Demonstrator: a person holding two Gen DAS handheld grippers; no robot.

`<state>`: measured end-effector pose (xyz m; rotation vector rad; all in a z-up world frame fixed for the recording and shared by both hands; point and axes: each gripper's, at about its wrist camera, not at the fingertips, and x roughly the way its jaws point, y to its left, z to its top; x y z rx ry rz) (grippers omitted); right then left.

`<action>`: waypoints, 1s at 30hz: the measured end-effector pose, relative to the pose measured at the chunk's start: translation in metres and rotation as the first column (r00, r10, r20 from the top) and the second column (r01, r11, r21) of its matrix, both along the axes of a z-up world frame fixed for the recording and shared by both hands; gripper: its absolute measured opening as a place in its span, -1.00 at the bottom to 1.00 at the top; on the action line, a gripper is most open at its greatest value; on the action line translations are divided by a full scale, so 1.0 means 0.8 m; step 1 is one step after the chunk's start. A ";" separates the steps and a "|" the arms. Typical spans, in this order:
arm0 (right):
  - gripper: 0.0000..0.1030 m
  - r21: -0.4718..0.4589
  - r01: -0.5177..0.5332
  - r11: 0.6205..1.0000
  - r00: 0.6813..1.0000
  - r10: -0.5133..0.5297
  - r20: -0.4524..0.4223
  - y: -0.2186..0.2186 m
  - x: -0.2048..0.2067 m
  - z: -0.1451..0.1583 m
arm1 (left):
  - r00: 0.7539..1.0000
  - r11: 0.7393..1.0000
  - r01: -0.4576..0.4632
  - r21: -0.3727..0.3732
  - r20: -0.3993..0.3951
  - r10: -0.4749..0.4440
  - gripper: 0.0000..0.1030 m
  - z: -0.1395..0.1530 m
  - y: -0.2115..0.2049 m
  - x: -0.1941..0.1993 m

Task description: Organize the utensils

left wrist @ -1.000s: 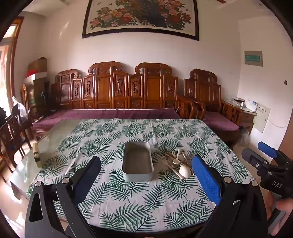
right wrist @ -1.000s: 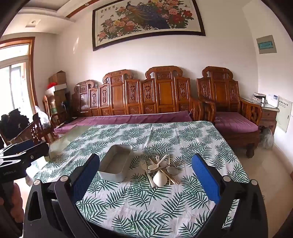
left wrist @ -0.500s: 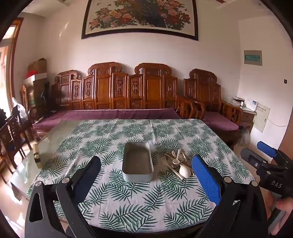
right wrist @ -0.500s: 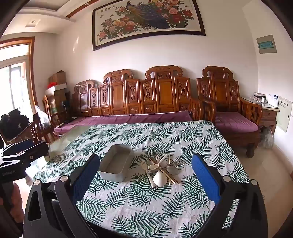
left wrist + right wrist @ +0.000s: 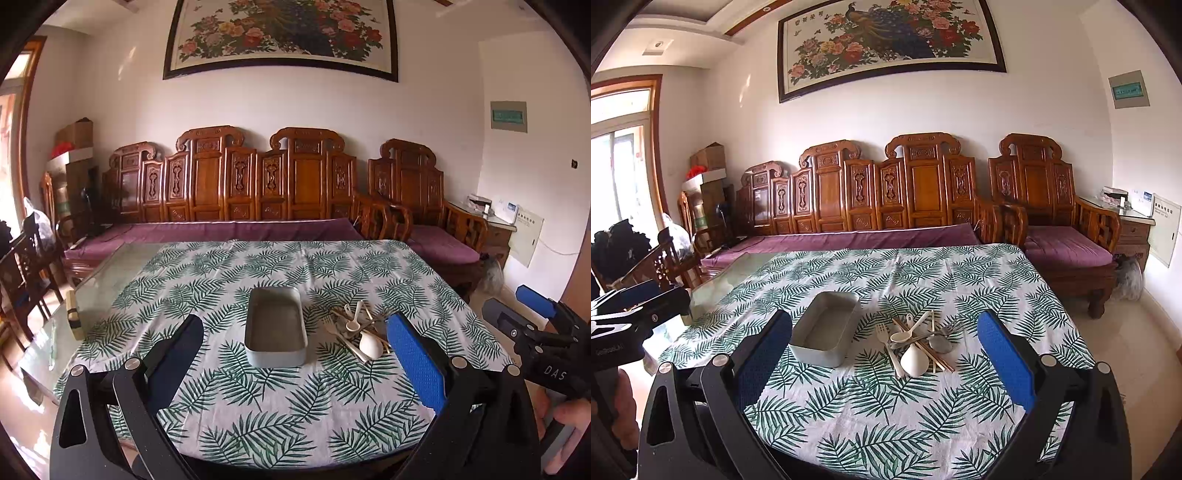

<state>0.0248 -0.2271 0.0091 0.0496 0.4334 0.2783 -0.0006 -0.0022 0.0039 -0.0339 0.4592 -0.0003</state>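
On the leaf-print cloth (image 5: 886, 417) a grey tray (image 5: 825, 334) sits with a heap of utensils (image 5: 918, 343) just to its right: pale spoons, a fork, chopsticks and a metal spoon, crossed over one another. Both claws hang above the near table edge with fingers spread wide and nothing between them. From the left claw (image 5: 295, 363) the tray lies straight ahead and the heap ahead-right; from the right claw (image 5: 884, 363) the heap lies ahead, the tray ahead-left.
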 end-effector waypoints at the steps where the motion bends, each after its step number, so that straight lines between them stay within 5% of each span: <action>1: 0.95 0.001 0.001 1.000 1.000 -0.001 -0.001 0.000 0.000 0.001 | 1.000 1.000 0.000 0.001 0.001 0.000 0.87 0.000 0.000 0.000; 30: 0.95 0.004 -0.002 1.000 1.000 0.002 0.000 0.002 -0.001 0.004 | 1.000 1.000 0.003 0.009 0.015 -0.003 0.88 0.007 -0.004 -0.006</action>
